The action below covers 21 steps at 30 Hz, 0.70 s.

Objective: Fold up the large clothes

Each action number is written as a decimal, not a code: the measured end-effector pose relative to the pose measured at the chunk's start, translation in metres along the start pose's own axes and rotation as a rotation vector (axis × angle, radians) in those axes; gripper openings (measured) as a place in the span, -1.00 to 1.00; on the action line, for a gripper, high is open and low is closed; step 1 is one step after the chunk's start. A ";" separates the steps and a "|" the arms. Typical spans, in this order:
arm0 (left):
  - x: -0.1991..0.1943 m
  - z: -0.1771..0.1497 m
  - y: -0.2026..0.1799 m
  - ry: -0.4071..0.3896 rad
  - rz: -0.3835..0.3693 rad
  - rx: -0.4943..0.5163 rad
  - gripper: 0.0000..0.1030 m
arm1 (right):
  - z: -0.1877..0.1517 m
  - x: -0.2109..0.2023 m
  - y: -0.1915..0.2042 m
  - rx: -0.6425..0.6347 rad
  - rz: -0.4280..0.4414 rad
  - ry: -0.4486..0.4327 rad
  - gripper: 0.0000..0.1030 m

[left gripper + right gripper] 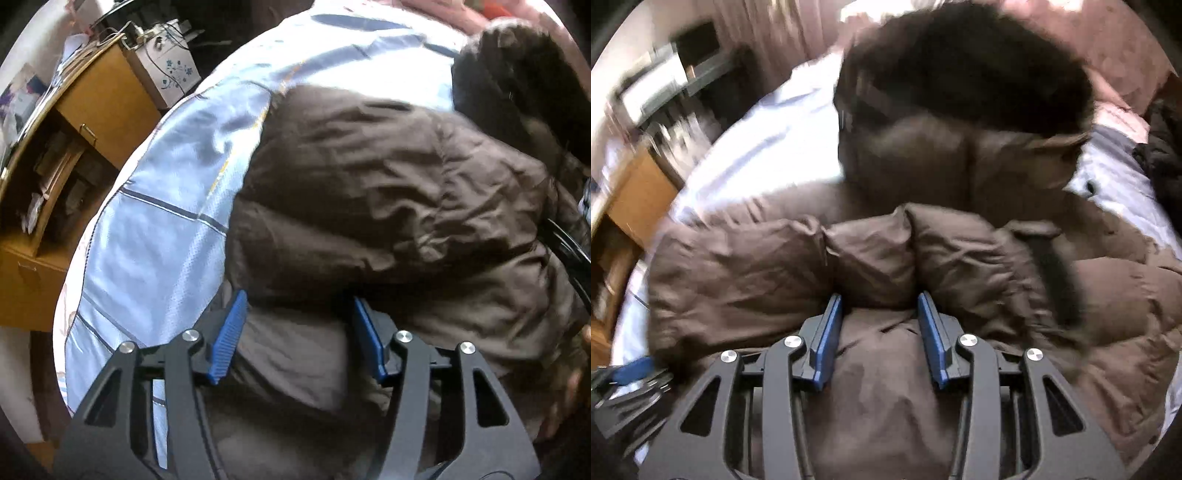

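The left gripper [297,332] points steeply down with its two blue pads [229,336] apart, and a puffed roll of the brown padded coat [388,192] bulges between them; whether the pads press on the fabric or merely flank it cannot be told. The right gripper [879,332] also has two blue pads [825,345], set closer together, and they flank a puffed fold of the same coat [871,258]; a firm clench cannot be confirmed through the motion blur.

There is one coat. It lies on the pale blue bedsheet [155,221], which is crossed by thin dark lines. In the right wrist view the coat's long axis runs away from the gripper, ending in a dark furry hood [967,62] at the far end. The fabric is matt brown, quilted and heavily creased, with one dark strip [1056,273] right of the gripper. Beyond the sheet's left edge stands one wooden cabinet [92,110], and a white box with a blue flower print [166,70] sits beside it.
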<state>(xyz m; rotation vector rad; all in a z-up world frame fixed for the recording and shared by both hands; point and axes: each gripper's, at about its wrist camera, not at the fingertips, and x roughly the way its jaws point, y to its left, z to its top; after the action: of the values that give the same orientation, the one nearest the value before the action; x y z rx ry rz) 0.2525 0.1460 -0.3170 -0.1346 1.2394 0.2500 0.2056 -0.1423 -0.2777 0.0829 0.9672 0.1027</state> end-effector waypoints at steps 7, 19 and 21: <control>-0.031 -0.007 -0.033 -0.108 -0.072 0.106 0.29 | -0.029 -0.011 -0.037 0.075 -0.052 0.014 -0.14; -0.009 -0.016 -0.054 0.009 -0.030 0.328 0.52 | -0.053 -0.051 -0.065 0.078 0.036 0.093 0.66; -0.019 -0.020 -0.037 -0.009 -0.048 0.316 0.61 | -0.065 -0.078 -0.092 0.073 0.024 0.122 0.67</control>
<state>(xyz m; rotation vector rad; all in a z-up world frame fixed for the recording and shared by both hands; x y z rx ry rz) 0.2384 0.1035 -0.3063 0.1089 1.2499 0.0111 0.1129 -0.2413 -0.2613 0.1570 1.0917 0.0953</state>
